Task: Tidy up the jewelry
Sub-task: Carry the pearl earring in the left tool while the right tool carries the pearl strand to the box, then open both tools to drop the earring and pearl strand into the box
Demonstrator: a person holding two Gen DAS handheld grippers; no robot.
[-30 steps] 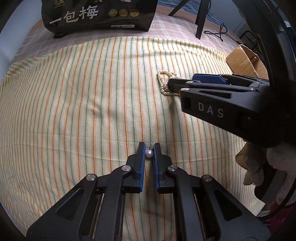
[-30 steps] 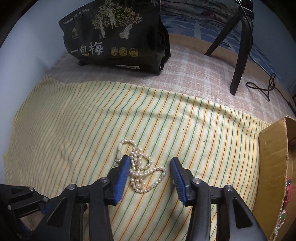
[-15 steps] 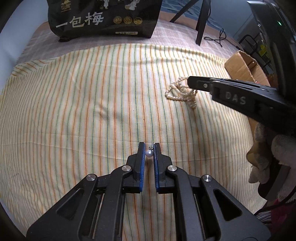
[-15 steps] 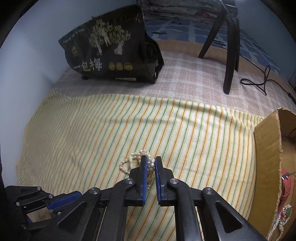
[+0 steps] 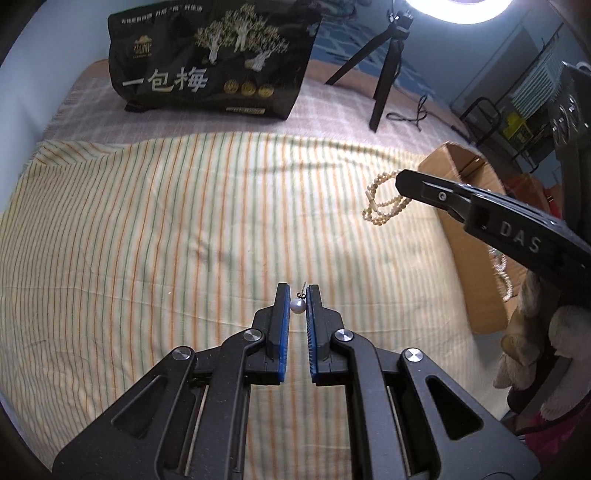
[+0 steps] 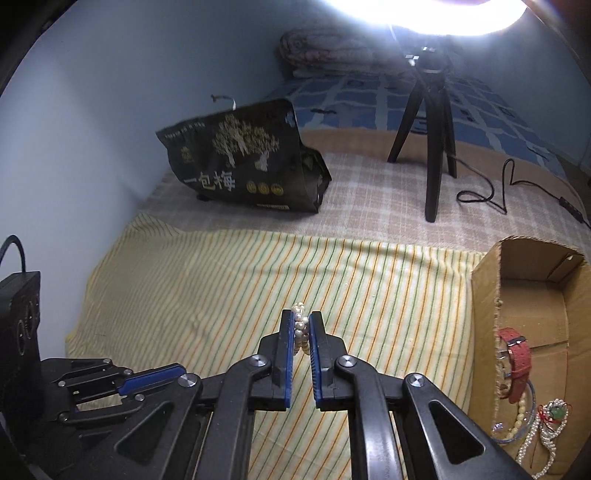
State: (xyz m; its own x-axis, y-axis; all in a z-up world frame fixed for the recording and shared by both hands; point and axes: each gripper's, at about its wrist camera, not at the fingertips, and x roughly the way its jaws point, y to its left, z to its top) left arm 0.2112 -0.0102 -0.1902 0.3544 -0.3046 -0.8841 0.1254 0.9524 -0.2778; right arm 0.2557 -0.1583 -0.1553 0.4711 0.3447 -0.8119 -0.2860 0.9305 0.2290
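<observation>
The pearl bracelet (image 6: 300, 325) sits pinched between the blue pads of the right claw (image 6: 301, 325), which is clamped together on its strands. In the left wrist view the same bracelet (image 5: 384, 201) hangs in loops from the claw's tip, lifted clear of the striped cloth (image 5: 184, 229) and just beside the cardboard box (image 5: 469, 240). Its beads are small, round and cream-coloured, with a longer tubular clasp on one strand.

The left claw (image 5: 297, 306) is nearly closed, gripping a single pearl earring (image 5: 297, 306): a smooth, glossy white ball with a thin metal post sticking up past the fingertips. It hovers above the middle of the cloth, well apart from the box.

The cloth is pale yellow with thin green and orange stripes, slightly wrinkled, spread over a checked pink blanket (image 6: 369, 184) on a bed. The box is open-topped, with rough torn brown walls (image 6: 484, 314); inside lie a red watch strap (image 6: 515, 365) and further strands of beads (image 6: 535, 443).

Farther back stand a black printed bag (image 6: 243, 166) with gold trees and white characters, and a black tripod (image 6: 432, 147) under a bright ring light (image 6: 424, 14), its cable (image 6: 491, 188) trailing over the blanket.
</observation>
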